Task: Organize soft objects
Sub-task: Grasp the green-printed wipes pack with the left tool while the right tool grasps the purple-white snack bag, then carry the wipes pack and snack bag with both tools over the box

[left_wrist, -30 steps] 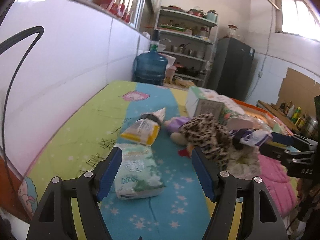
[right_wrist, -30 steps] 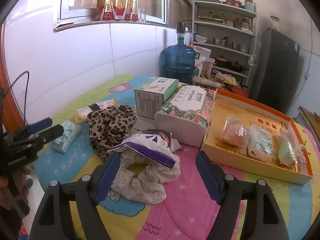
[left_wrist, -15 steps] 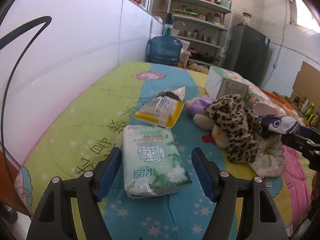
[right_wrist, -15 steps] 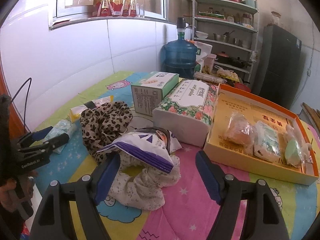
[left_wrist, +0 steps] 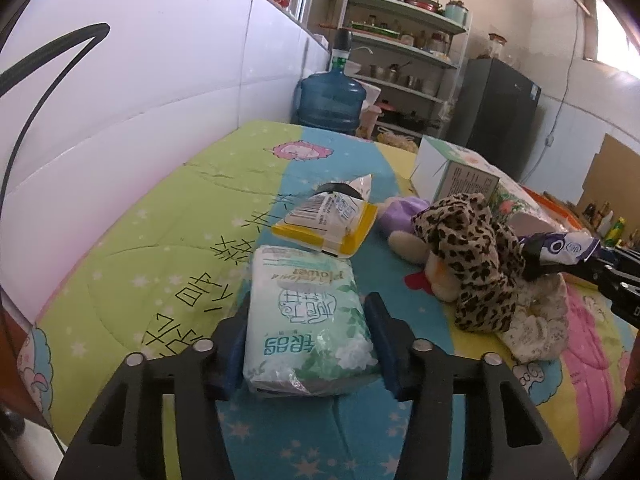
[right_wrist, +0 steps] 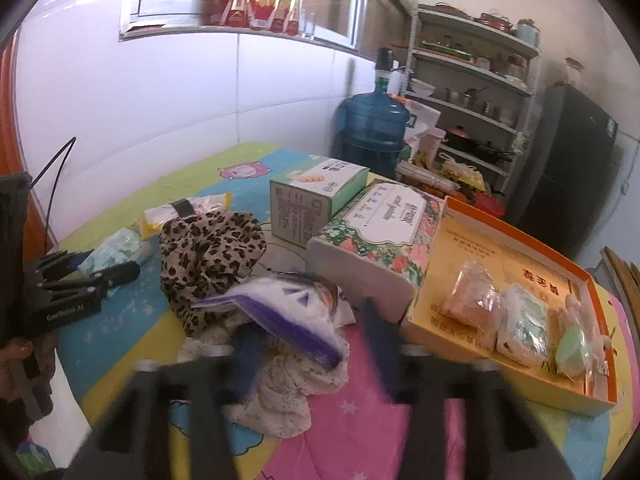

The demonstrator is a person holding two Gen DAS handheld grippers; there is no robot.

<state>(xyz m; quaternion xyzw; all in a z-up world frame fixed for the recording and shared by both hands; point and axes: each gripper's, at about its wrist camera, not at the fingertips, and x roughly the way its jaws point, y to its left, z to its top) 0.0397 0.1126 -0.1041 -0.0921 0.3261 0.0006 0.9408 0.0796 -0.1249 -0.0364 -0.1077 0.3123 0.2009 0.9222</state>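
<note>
Moved since earlier frames: left gripper [left_wrist: 308, 344] advanced over green tissue pack [left_wrist: 308, 320]; jaws just been closing, pack now between them. Right gripper [right_wrist: 308, 344] jaws also just been closing, blurred, over purple-white pouch [right_wrist: 288, 304].
Left jaw state: clenched on sides of tissue pack, both blue pads against the wrapper, lower centre of left view.
Right jaw state: narrowed round the pouch; contact lost in blur, cannot tell if gripping. In left view, right edge, pouch end [left_wrist: 560, 248] sits at black fingertips, looks pinched, not certain.
Pack long axis: running away from the lens, in line with the fingers; jaws squeeze across the short width.
Pack position: on quilt [left_wrist: 168, 248], near end at frame bottom, far end touching yellow packet [left_wrist: 328, 224].
Nearer hand: left for tissue pack; right for pouch atop pale floral cloth [right_wrist: 288, 384] beside leopard cloth [right_wrist: 208, 256].
Likely destination: orange tray [right_wrist: 520, 240], right of right view, already holding wrapped items; well apart from the pack.
Hidden or unclear: pack underside and near end behind gripper body; plush toy [left_wrist: 412, 236] mostly under leopard cloth; right fingertips smeared by motion.
</note>
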